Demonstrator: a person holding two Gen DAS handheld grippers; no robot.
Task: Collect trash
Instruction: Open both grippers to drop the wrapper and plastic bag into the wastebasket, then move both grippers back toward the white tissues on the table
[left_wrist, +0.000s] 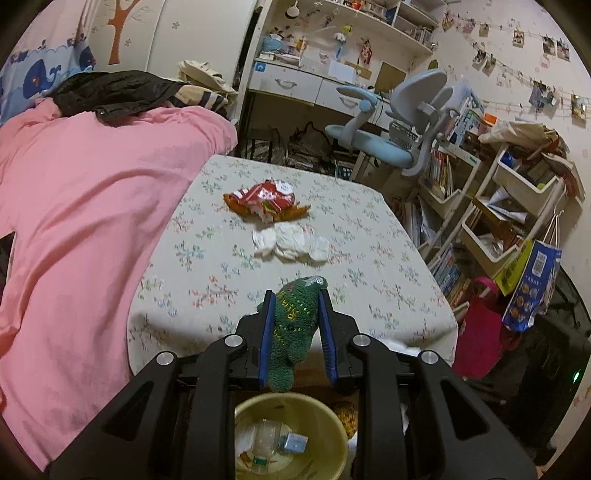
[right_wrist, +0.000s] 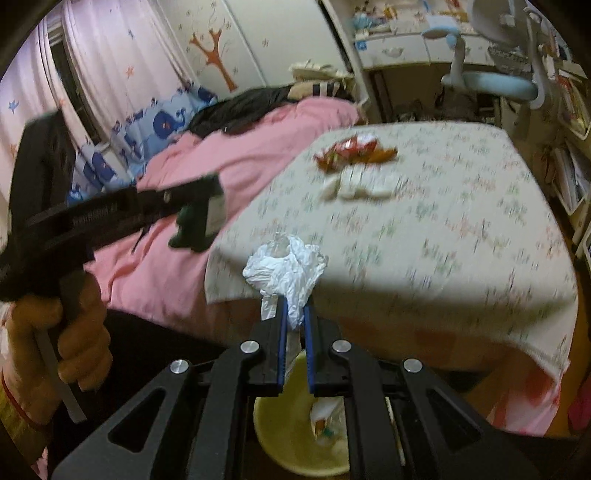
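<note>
My left gripper (left_wrist: 295, 295) is shut on a crumpled green wrapper (left_wrist: 295, 325), held above a yellow bin (left_wrist: 332, 417) that has scraps inside. My right gripper (right_wrist: 294, 302) is shut on a crumpled white plastic wad (right_wrist: 288, 266), also above the yellow bin (right_wrist: 280, 439). In the right wrist view the left gripper (right_wrist: 199, 210) shows at the left, held by a hand (right_wrist: 74, 332), with the green wrapper (right_wrist: 188, 225) hanging from it. On the floral tablecloth (left_wrist: 229, 288) lie a red-orange snack wrapper (left_wrist: 264, 201) and white crumpled tissues (left_wrist: 291, 245); the same red-orange snack wrapper (right_wrist: 351, 151) and white tissues (right_wrist: 364, 184) show blurred in the right wrist view.
A bed with a pink cover (left_wrist: 74, 221) runs along the table's left side. A blue desk chair (left_wrist: 388, 122), shelving with books (left_wrist: 498, 206) and a pink bag (left_wrist: 480, 332) crowd the right. The bin stands on the floor at the table's near edge.
</note>
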